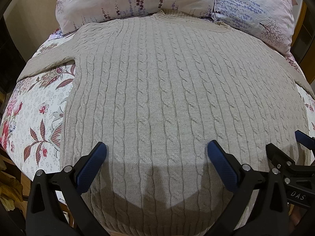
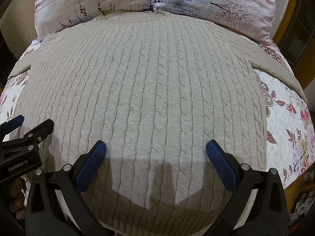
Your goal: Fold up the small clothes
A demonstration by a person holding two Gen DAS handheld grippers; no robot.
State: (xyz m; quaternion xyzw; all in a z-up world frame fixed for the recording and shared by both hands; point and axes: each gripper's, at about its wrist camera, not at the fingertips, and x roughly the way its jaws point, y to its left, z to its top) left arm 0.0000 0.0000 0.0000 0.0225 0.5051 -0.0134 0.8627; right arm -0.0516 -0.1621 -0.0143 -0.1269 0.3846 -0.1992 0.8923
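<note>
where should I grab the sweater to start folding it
Probably the sleeves: the sweater lies flat, neck toward the pillows, both sleeves spread out. Take the right sleeve from the right, the left sleeve from the left; their edges are free on the bedspread.

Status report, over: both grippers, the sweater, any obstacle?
Left gripper open, right gripper open, both empty above hem end. Sweater flat on bed, unfolded, sleeves spread. Pillows at collar; nothing on it.
</note>
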